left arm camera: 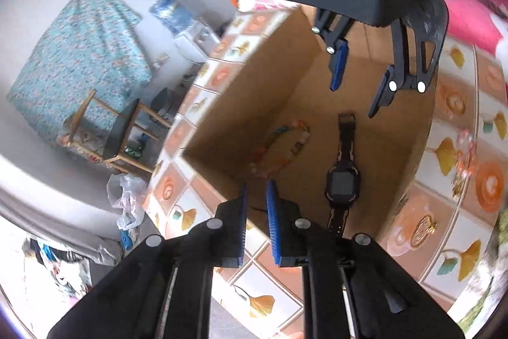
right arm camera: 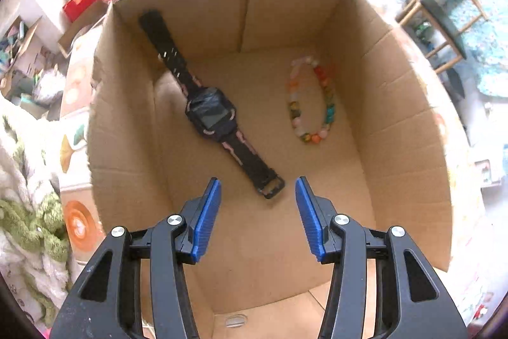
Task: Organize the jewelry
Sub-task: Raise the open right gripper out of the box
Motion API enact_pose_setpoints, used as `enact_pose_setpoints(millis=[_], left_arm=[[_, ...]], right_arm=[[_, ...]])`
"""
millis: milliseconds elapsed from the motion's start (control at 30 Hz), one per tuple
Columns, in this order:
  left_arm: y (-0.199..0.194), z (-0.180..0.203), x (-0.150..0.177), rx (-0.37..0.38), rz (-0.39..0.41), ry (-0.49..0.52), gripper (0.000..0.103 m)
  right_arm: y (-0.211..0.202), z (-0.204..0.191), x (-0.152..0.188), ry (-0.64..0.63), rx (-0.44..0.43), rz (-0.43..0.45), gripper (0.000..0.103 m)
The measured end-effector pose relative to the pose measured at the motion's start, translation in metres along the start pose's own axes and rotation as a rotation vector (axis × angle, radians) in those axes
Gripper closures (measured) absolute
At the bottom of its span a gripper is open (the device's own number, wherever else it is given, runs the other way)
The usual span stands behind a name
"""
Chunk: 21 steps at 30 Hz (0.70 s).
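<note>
Left wrist: tiled tablecloth [left arm camera: 460, 129], bed [left arm camera: 79, 59].

Wooden stool [left arm camera: 127, 129] beside floral mattress [left arm camera: 79, 53]

left gripper [left arm camera: 256, 221]: showing black plastic arms, ribbed blue pads [left arm camera: 273, 221], round silver screws | right gripper [right arm camera: 257, 218]: wearing matching black frame, blue pads [right arm camera: 208, 220], silver screws; green light glowing on its dark housing
</note>
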State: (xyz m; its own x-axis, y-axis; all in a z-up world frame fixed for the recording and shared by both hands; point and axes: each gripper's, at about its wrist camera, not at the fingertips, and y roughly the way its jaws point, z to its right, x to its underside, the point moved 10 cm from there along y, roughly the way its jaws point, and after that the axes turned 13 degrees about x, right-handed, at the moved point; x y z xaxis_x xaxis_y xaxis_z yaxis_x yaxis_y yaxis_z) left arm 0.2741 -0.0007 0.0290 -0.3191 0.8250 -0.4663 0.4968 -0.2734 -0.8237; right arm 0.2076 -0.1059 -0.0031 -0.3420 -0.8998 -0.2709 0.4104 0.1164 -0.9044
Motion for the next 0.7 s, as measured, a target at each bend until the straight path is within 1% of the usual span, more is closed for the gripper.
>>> enact_pose_setpoints(millis=[33,67,100,200,233,300,367,433,500,533,567,633,700], left_arm=[[-0.006,-0.002,0.001,-0.001,0.018,-0.026,0.091],[-0.017,-0.005,0.002,-0.006,0.052,-0.072,0.091],[-0.026,-0.006,0.002,-0.013,0.073,-0.1,0.088],[-0.055,-0.01,0.013,-0.04,0.156,-0.23,0.079],[-0.064,-0.011,0.021,-0.05,0.18,-0.285,0.078],[-0.075,-0.009,0.033,-0.052,0.216,-0.365,0.078],[-0.081,-0.003,0.045,-0.045,0.25,-0.434,0.078],[-0.083,0.007,0.057,-0.038,0.278,-0.497,0.076],[-0.083,0.018,0.064,-0.031,0.296,-0.531,0.072],[-0.082,0.025,0.069,-0.022,0.316,-0.554,0.068],[-0.08,0.027,0.072,-0.024,0.323,-0.568,0.066],[-0.078,0.039,0.079,-0.02,0.338,-0.593,0.061],[-0.074,0.049,0.087,-0.009,0.352,-0.624,0.058]], right_arm=[[0.003,0.0,-0.004,0.017,0.011,0.017,0.056],[-0.002,0.004,-0.005,0.035,0.026,0.032,0.056],[-0.012,0.01,-0.005,0.066,0.061,0.053,0.056],[-0.036,0.026,-0.006,0.152,0.139,0.112,0.056],[-0.041,0.027,-0.006,0.168,0.147,0.131,0.056],[-0.056,0.028,-0.008,0.211,0.159,0.175,0.059],[-0.058,0.03,-0.013,0.241,0.156,0.186,0.062],[-0.049,0.032,-0.022,0.263,0.14,0.176,0.063],[-0.044,0.028,-0.029,0.271,0.112,0.157,0.063],[-0.034,0.025,-0.036,0.27,0.081,0.132,0.063],[-0.027,0.023,-0.039,0.274,0.059,0.106,0.063],[-0.007,0.014,-0.049,0.273,-0.01,0.048,0.06],[0.016,0.004,-0.061,0.248,-0.064,-0.004,0.056]])
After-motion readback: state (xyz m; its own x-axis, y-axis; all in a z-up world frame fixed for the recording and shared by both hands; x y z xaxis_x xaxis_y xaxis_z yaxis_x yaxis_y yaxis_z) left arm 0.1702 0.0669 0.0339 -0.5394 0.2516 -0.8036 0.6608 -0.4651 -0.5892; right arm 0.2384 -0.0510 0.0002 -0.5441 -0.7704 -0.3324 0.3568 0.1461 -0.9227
